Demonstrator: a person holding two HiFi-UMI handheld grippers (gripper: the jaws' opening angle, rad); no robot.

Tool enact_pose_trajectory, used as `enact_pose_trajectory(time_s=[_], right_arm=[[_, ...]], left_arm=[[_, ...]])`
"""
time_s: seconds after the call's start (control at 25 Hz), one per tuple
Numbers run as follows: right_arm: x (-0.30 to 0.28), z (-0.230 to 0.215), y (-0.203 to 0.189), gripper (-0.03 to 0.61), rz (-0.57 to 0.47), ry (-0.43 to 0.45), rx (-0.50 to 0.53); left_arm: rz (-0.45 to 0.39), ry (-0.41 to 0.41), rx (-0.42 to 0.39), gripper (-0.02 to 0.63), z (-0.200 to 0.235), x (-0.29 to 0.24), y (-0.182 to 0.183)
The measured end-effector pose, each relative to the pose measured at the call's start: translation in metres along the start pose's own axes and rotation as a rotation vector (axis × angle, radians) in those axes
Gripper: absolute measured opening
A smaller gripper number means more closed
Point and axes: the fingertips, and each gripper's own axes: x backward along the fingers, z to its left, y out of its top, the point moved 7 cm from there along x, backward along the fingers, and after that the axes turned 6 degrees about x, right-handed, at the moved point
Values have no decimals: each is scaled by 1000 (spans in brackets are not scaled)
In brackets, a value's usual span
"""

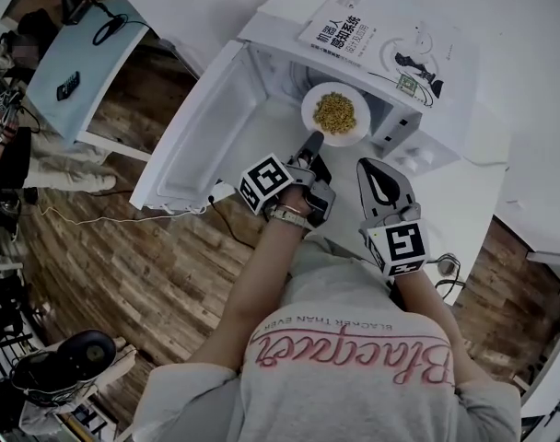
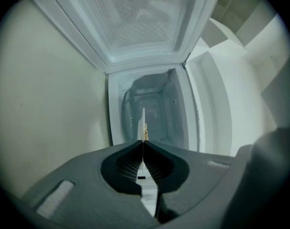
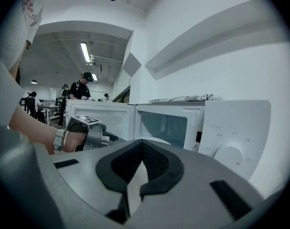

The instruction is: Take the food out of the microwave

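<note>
While the shirt [image 1: 354, 389] reads "Blacquer", left claw [image 1: 314, 140] pinches the plate [image 1: 309, 107] and right claw [image 1: 371, 166] seems clenched.

Across the back of my shirt [image 1: 354, 371], in the lower middle of the head view, pink script reads "Blacquer". It is upside down to the camera, with small capitals "BLACKER THAN EVER" above it.

The book [image 1: 372, 35] on top of the microwave [image 1: 427, 150], upper middle, carries bold Chinese characters that I can't read for certain, and a small green square label [image 1: 408, 84].

Black-and-white square markers cover the cube [image 1: 266, 182] on my left gripper [image 1: 313, 142] and the cube [image 1: 400, 247] on my right gripper [image 1: 368, 166].

In the right gripper view, a small warning triangle [image 3: 195, 147] stands just left of the microwave's dial [image 3: 229, 152]. The print there is too small to read.
</note>
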Motion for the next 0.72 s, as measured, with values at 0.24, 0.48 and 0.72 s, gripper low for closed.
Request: enact_pose_trajectory(time_s=[0.24,0.48,0.72], right_arm=[[21,-4,12,9,-18,23,-2],[34,-4,21,9,-33,44,5],[43,-1,25,9,-35,57,18]], left_arm=[[-63,-27,51,9,-12,26,-17],[-113,-65,51,10,-32,50,-29],[-145,-88,38,11,-47,63,-39]])
